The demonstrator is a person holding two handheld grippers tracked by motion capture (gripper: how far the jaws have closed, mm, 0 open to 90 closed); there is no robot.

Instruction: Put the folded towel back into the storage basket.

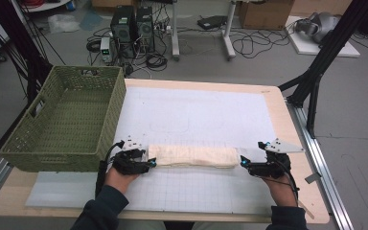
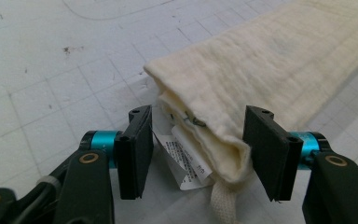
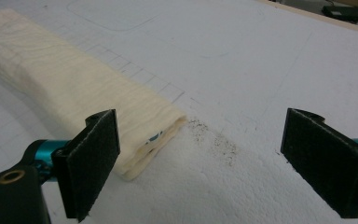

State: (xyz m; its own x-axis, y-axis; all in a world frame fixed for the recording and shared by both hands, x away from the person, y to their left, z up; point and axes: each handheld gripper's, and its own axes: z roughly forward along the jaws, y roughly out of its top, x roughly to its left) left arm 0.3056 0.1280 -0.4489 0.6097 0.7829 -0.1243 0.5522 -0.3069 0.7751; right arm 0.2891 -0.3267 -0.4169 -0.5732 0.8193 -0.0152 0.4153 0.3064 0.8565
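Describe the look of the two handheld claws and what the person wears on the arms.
Both the left claw and the right claw are black, with flat rectangular black pads, teal collars behind the pads and brass-coloured pivots. Each carries a grey three-cornered plate on top and trails a black cable. The sleeves are dark.

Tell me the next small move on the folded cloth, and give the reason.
Probably close the left gripper on its end of the folded cloth: the cloth's folded layers and label already sit between its jaws, with a gap left at one pad. The right gripper stands wide open, with the cloth's other end just inside one jaw.
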